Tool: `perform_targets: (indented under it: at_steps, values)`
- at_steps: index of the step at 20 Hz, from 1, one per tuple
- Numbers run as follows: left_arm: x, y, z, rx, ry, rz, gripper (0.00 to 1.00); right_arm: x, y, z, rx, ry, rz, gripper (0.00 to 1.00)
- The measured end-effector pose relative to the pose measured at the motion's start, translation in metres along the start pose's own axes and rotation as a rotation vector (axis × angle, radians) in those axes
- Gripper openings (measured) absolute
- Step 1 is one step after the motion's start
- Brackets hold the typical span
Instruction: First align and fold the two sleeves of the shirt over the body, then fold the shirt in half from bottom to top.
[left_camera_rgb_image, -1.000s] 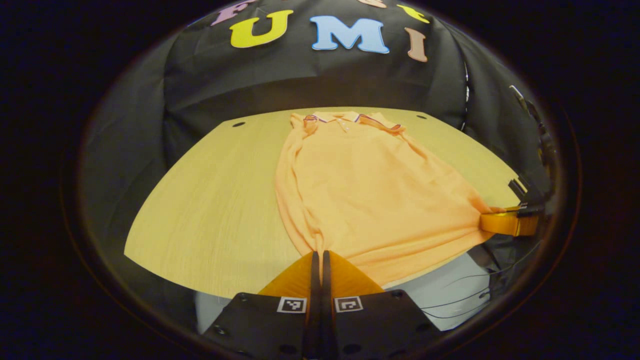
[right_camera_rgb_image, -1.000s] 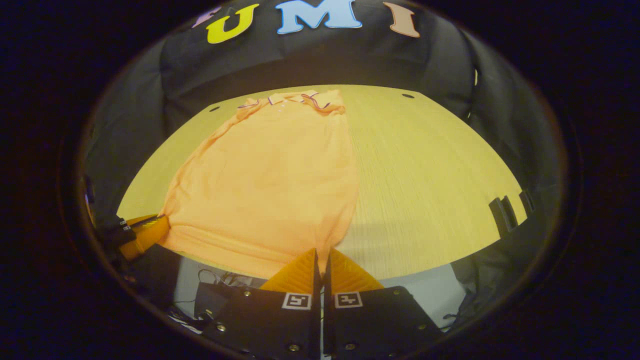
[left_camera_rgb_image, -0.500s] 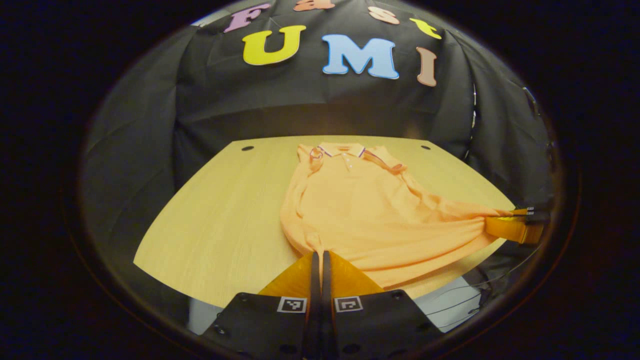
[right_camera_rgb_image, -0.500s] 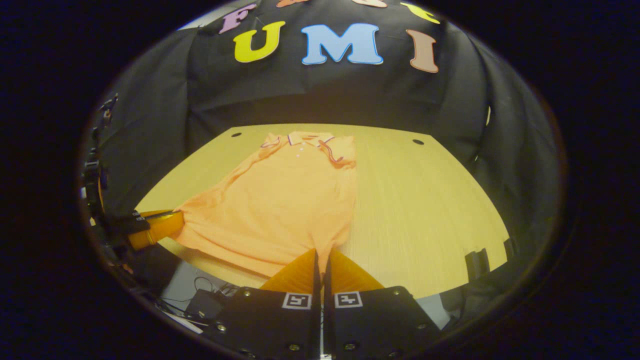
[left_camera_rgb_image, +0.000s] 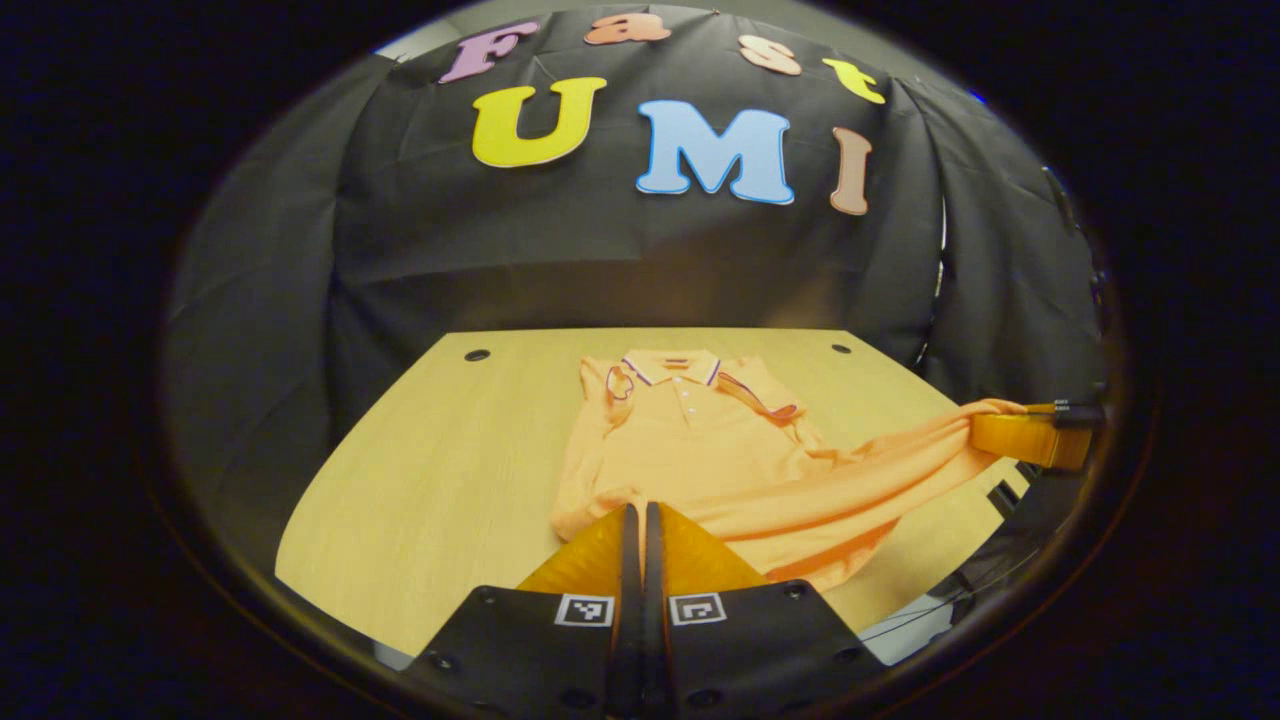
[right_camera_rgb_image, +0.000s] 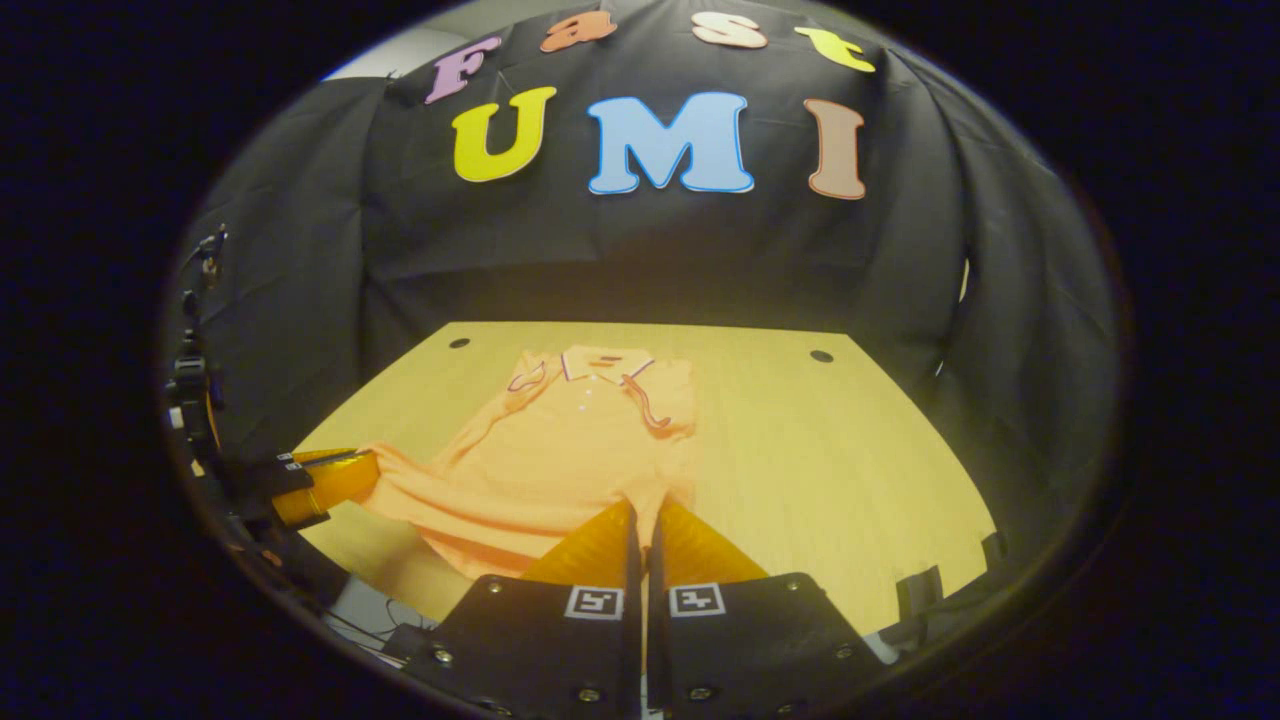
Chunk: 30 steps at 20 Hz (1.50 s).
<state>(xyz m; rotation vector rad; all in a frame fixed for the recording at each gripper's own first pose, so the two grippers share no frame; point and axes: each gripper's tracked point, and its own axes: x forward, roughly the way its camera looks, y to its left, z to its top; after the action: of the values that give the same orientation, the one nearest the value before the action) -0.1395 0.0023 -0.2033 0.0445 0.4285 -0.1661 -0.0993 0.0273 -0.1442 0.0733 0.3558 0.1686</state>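
An orange polo shirt (left_camera_rgb_image: 700, 440) lies on the wooden table (left_camera_rgb_image: 440, 470), collar toward the far wall, with both sleeves folded over the body. My left gripper (left_camera_rgb_image: 636, 512) is shut on the shirt's bottom-left hem corner. My right gripper (right_camera_rgb_image: 640, 508) is shut on the bottom-right hem corner of the shirt (right_camera_rgb_image: 570, 450). Both corners are lifted off the table, so the lower part of the shirt hangs between them in a raised band. The right gripper (left_camera_rgb_image: 1030, 438) appears at the right edge of the left gripper view; the left gripper (right_camera_rgb_image: 320, 478) appears at the left edge of the right gripper view.
The table (right_camera_rgb_image: 830, 470) has bare wood on either side of the shirt and small dark holes (left_camera_rgb_image: 477, 355) near its far corners. Black cloth closes the back and sides. Cables hang below the near table edge (right_camera_rgb_image: 360, 625).
Both grippers have risen and moved toward the collar, carrying the hem with them. The lower half of the shirt has lifted off the table and the flat part looks shorter.
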Motion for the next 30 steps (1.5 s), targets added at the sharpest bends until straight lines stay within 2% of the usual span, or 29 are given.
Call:
perform_targets:
  at_steps: [8, 15, 16, 21, 26, 27, 30]
  values:
    - [0.066, 0.015, 0.076, -0.044, -0.047, -0.057, 0.06, 0.048, -0.005, 0.065, -0.014, -0.054, -0.048, 0.03]
    - [0.138, 0.03, 0.128, -0.025, -0.07, -0.084, 0.06, 0.107, -0.007, 0.12, -0.031, -0.087, -0.092, 0.03]
    - [0.148, 0.031, 0.135, -0.022, -0.073, -0.086, 0.06, 0.115, -0.007, 0.125, -0.036, -0.087, -0.096, 0.0]
    - [0.207, 0.042, 0.162, -0.005, -0.09, -0.105, 0.06, 0.163, -0.014, 0.148, -0.053, -0.083, -0.126, 0.03]
    - [0.265, 0.049, 0.183, 0.009, -0.108, -0.111, 0.06, 0.216, -0.025, 0.16, -0.019, -0.062, -0.14, 0.02]
    - [0.277, 0.05, 0.187, 0.01, -0.114, -0.112, 0.06, 0.226, -0.028, 0.163, -0.019, -0.065, -0.148, 0.0]
    - [0.307, 0.053, 0.192, 0.009, -0.124, -0.118, 0.07, 0.255, -0.034, 0.162, -0.004, -0.052, -0.156, 0.02]
